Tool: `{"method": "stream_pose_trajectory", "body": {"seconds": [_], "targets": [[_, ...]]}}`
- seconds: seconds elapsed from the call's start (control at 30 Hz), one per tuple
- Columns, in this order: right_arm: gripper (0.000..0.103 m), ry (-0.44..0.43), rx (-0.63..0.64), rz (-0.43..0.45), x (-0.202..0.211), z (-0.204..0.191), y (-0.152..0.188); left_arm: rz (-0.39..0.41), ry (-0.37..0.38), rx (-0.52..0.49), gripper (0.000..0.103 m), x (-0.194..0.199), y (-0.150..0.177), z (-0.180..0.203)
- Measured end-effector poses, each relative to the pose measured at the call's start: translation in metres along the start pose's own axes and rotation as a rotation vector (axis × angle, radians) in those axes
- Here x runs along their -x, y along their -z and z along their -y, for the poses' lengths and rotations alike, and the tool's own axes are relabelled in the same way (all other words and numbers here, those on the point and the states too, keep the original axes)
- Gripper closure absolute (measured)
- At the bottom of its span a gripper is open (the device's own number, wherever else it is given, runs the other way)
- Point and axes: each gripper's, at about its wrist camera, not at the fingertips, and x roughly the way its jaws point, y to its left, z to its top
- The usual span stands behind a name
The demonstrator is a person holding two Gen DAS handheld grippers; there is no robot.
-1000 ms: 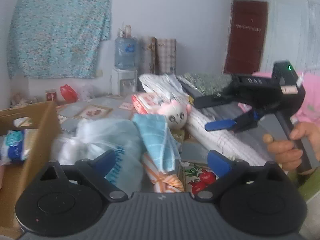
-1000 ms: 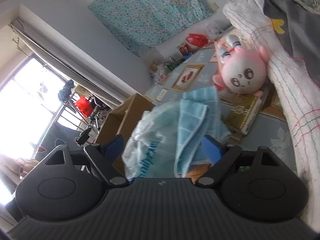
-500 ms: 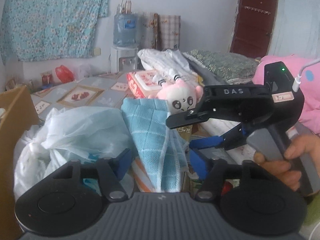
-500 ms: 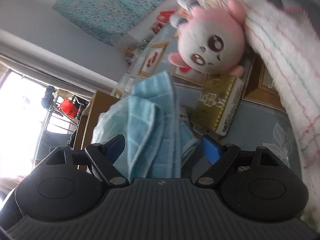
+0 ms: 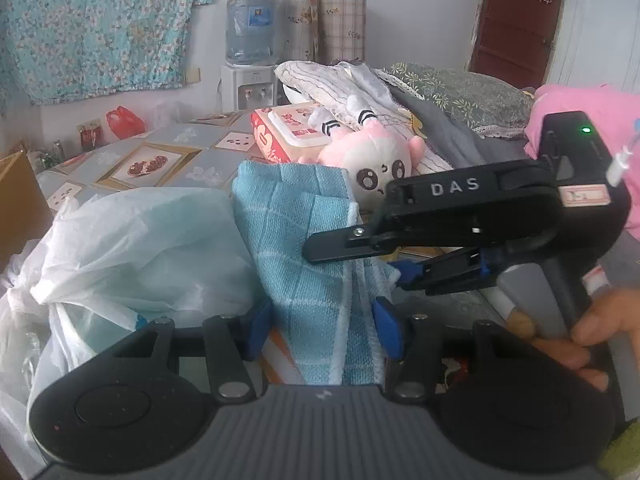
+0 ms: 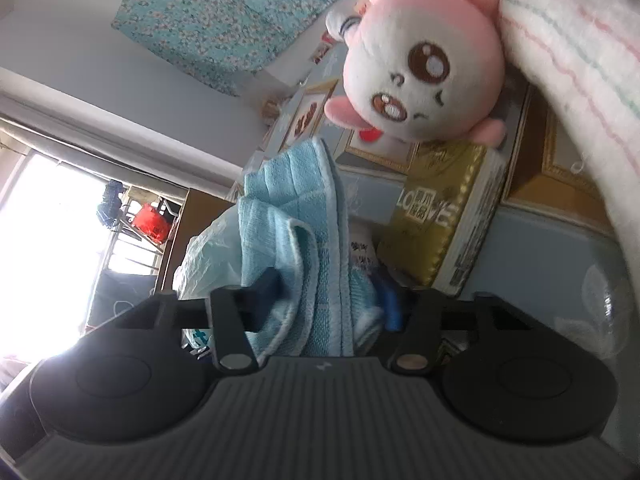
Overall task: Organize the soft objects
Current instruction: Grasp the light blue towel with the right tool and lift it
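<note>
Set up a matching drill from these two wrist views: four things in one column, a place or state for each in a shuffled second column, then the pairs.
Things
1. light blue checked towel
2. pink and white plush toy
3. gold printed box
4. white plastic bag

Places or states
A. lies under the plush toy
B. stands between the fingers of both grippers
C. rests against the white striped blanket
D. bunched up on the towel's left in the left wrist view

Pairs: 1-B, 2-C, 3-A, 4-D
</note>
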Motion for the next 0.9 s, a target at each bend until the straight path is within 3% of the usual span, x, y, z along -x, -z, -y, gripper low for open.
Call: {"method": "stream_pose_trajectory", "body": {"seconds": [0.2,0.33,0.47,0.6,0.8,0.9], "targets": [[0.08,-0.001,0.079,0.042,0.01,-0.011,0.006,0.002,0.005,-0.008,0.043,-0.002,0.0,0.002],[0.085,-0.058,0.081,0.029,0.013,-0.013,0.009,-0.001,0.019,0.001,0.034,-0.003,-0.003,0.002],[0.086,-0.124,0.08,0.0,0.014,-0.015,0.011,-0.006,0.017,0.015,0.034,-0.005,-0.005,0.003],[0.086,-0.163,0.087,-0.018,0.014,-0.017,0.012,-0.002,0.008,0.003,0.045,-0.008,-0.005,0.004],[0.086,-0.179,0.079,-0.023,0.014,-0.015,0.008,0.013,0.004,-0.01,0.068,-0.006,-0.006,0.006],[0.086,-0.18,0.102,-0.018,0.021,-0.021,0.009,0.032,-0.003,-0.016,0.074,0.001,-0.007,0.007]]}}
